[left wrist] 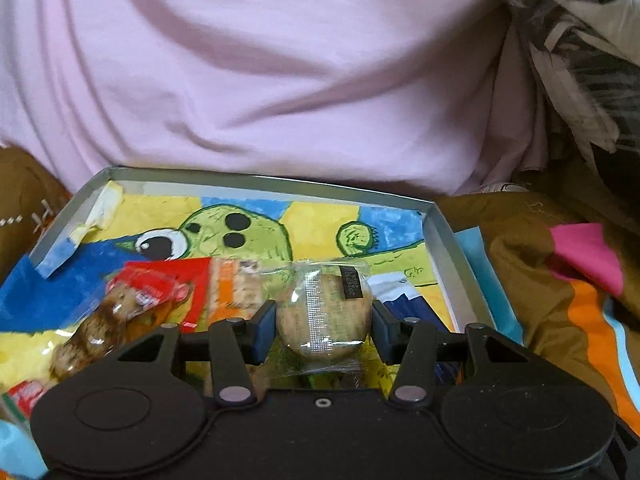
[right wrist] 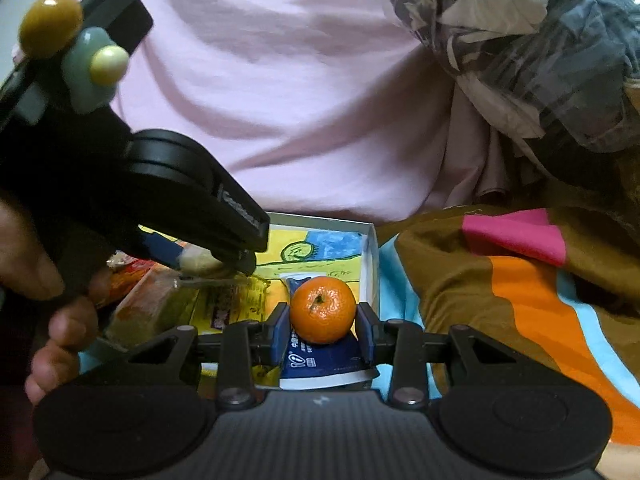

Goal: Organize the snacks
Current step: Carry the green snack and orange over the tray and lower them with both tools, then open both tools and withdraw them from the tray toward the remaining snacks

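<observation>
A shallow grey box [left wrist: 256,181] lined with a colourful drawing lies on the bed; it also shows in the right wrist view [right wrist: 370,256]. My left gripper [left wrist: 323,326] is shut on a round wrapped biscuit [left wrist: 322,314] just above the box. Red-wrapped snacks [left wrist: 160,292] and a brown snack bag [left wrist: 92,340] lie at the box's left. My right gripper [right wrist: 323,322] is shut on a mandarin orange [right wrist: 322,309] over a blue packet [right wrist: 320,354] at the box's right side. The left gripper's body [right wrist: 172,196] crosses the right wrist view, its held biscuit [right wrist: 200,263] visible.
A pink cloth [left wrist: 260,68] rises behind the box. A crumpled plastic bag [right wrist: 532,36] sits at the back right. A brown blanket with pink and orange patches [right wrist: 520,264] lies to the right. A yellow packet [right wrist: 236,300] and an orange-wrapped bar [right wrist: 148,308] lie in the box.
</observation>
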`<act>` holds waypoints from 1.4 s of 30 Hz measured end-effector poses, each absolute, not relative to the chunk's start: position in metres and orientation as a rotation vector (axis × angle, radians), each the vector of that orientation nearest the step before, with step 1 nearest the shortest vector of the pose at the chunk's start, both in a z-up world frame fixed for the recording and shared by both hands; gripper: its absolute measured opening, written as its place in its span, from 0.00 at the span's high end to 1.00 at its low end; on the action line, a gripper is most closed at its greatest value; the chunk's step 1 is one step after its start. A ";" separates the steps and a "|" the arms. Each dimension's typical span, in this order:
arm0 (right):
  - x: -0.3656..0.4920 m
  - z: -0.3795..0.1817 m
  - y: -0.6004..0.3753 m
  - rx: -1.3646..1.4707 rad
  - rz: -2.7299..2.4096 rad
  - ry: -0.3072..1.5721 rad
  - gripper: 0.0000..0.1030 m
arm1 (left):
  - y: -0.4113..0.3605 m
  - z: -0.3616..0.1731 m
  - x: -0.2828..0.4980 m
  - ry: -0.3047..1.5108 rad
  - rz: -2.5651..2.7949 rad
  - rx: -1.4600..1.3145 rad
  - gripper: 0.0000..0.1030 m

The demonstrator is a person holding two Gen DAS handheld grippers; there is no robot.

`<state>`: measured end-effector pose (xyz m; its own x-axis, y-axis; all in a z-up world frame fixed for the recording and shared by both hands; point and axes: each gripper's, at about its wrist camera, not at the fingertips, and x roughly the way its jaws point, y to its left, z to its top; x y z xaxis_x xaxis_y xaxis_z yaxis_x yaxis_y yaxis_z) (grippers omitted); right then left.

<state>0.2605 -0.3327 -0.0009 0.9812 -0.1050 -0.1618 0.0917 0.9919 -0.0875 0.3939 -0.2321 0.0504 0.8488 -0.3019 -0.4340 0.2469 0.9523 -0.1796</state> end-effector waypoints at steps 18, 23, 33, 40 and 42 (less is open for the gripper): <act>0.267 -0.004 -0.328 -0.089 -0.090 0.173 0.42 | -0.232 0.048 0.404 0.514 -0.298 -0.144 0.28; 0.265 -0.001 -0.324 -0.100 -0.088 0.159 0.26 | -0.223 0.052 0.396 0.496 -0.310 -0.169 0.20; 0.240 0.020 -0.317 -0.086 -0.091 0.115 0.02 | -0.185 0.075 0.359 0.441 -0.239 -0.217 0.02; 0.209 0.040 -0.304 -0.048 -0.098 0.088 0.00 | -0.142 0.088 0.317 0.410 -0.174 -0.234 0.01; 0.199 0.045 -0.301 -0.006 -0.102 0.090 0.00 | -0.128 0.090 0.306 0.411 -0.164 -0.231 0.01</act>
